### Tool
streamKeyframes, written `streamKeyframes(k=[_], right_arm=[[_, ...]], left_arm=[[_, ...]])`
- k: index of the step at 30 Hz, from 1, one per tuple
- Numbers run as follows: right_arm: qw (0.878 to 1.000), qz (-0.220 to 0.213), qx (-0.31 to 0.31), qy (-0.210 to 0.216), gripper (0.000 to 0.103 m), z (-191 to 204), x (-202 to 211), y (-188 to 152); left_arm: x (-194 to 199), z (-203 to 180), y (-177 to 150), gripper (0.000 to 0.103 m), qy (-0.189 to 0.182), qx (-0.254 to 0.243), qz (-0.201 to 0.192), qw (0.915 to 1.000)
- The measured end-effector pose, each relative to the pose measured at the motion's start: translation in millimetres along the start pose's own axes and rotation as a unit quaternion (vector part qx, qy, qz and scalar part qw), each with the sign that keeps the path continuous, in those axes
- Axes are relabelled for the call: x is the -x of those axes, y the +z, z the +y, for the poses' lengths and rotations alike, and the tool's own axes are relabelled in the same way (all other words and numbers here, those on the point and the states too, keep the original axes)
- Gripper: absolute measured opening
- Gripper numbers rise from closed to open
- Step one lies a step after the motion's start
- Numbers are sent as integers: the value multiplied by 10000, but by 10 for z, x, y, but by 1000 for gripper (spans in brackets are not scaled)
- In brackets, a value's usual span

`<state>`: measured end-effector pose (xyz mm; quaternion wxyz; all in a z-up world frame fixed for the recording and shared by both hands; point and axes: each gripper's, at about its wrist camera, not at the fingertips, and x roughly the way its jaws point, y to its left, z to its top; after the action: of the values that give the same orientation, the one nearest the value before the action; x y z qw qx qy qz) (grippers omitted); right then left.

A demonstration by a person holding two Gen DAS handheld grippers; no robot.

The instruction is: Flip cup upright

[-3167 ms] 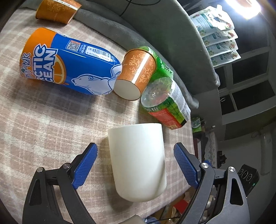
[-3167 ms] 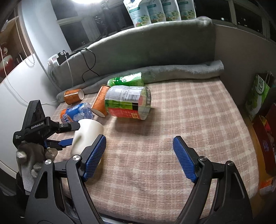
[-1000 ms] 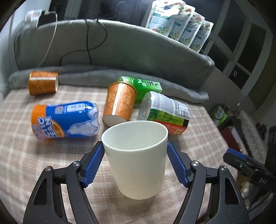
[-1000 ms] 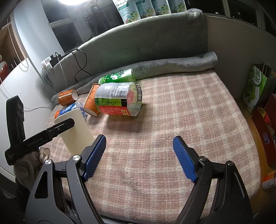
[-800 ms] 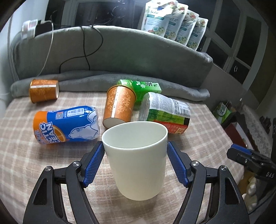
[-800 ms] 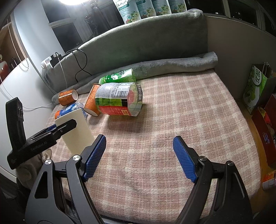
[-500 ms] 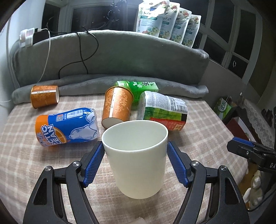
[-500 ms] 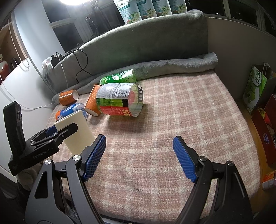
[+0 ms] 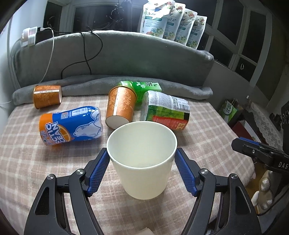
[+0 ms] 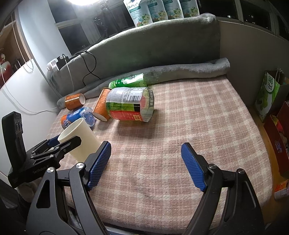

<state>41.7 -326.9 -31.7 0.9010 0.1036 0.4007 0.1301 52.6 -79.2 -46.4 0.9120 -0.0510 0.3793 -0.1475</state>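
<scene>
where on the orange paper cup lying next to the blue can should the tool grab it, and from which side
Grip the orange paper cup across the middle of its side wall, coming from above. It lies on its side with its base toward the camera; the green carton crowds its right flank, so the pads should straddle the wall near the base end, where there is more room.

Pink-and-cream checked blanket point(image 10: 189, 115) across the lower frame, rolled grey fleece bolster point(image 10: 180, 72) along its far edge, tall grey padded backrest point(image 9: 126, 54) behind, dark night windows with white frames point(image 9: 252, 36) upper right, bright lamp glare point(image 10: 84, 1) at top.
</scene>
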Motion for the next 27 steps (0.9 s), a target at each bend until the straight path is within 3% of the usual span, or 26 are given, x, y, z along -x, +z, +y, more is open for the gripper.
streamKeyframes(k=[13, 15, 27], right_arm=[[10000, -67, 28, 34, 82, 49, 92, -35], [10000, -77, 29, 48, 83, 55, 103, -36], [9996, -253, 84, 99, 83, 130, 208, -31]], left_arm=[[98, 10, -109, 76, -391, 64, 214, 9990], [120, 3, -122, 80, -395, 31, 194, 9990], [319, 20, -197, 80, -439, -14, 126, 9990]])
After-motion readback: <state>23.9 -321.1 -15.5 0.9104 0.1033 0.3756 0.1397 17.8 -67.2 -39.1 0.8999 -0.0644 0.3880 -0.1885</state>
